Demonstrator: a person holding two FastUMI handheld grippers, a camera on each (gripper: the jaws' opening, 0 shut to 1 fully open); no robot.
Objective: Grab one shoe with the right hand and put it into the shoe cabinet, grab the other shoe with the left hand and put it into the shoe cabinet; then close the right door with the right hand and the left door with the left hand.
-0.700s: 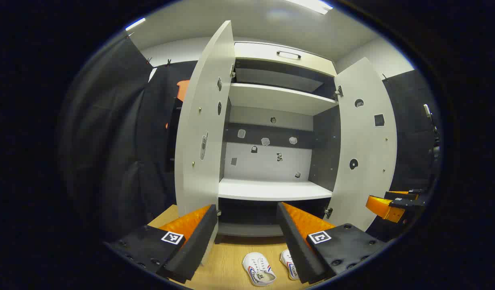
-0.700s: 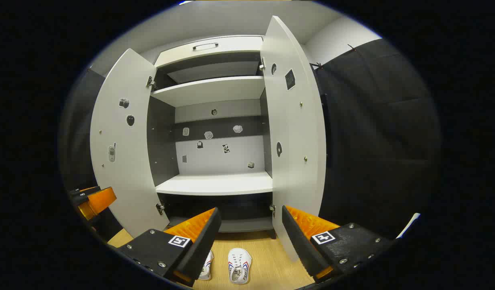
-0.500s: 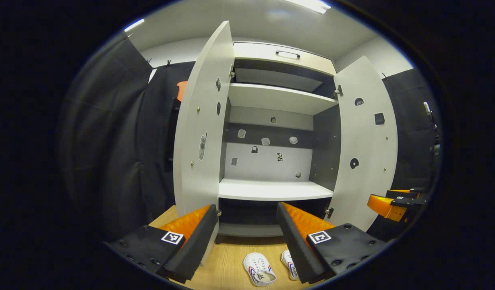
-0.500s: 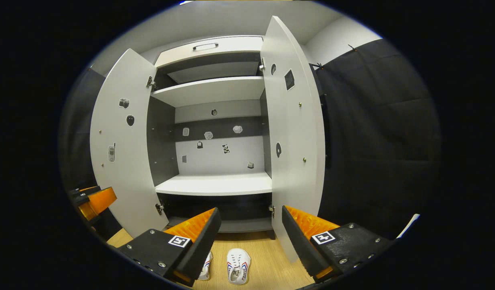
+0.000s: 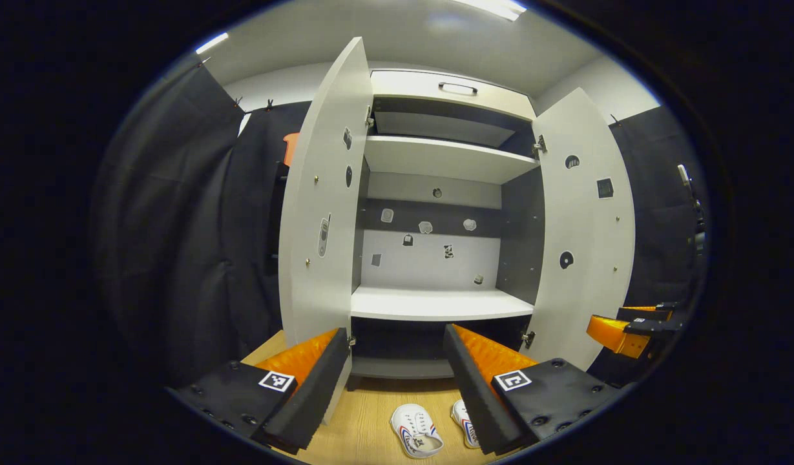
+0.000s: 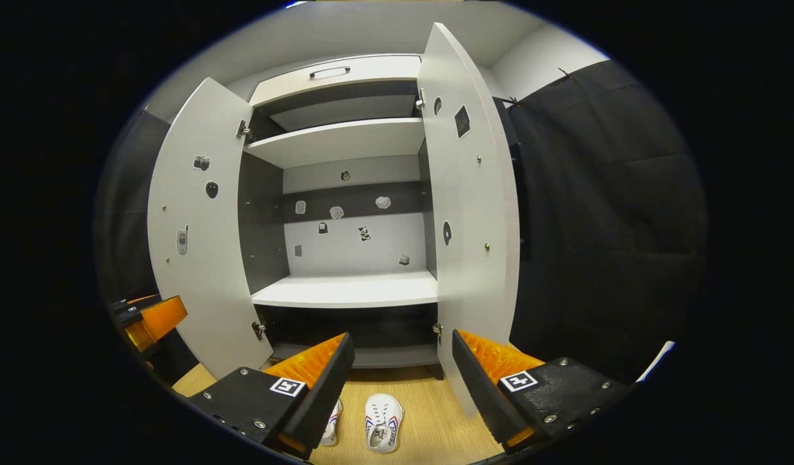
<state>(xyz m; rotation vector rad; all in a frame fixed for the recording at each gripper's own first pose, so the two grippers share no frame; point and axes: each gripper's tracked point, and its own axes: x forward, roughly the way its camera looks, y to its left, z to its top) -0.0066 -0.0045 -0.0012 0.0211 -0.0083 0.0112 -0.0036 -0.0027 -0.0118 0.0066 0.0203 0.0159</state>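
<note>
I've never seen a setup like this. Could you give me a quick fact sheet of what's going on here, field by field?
Cabinet: shoe cabinet, shelves bare
Doors: left door and right door both swung open
Shoes: two white shoes side by side on the wooden floor in front of the cabinet, one beside the other
Left gripper: fingers apart, holding nothing
Right gripper: fingers apart, holding nothing, above the shoes
Progress: no shoe picked up yet

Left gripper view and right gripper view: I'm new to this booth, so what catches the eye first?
A tall white shoe cabinet stands straight ahead, both doors swung wide and its shelves bare. Below it, a pair of white sneakers with red and blue stripes lies on the wooden floor. The left gripper and right gripper hang open above them.
</note>
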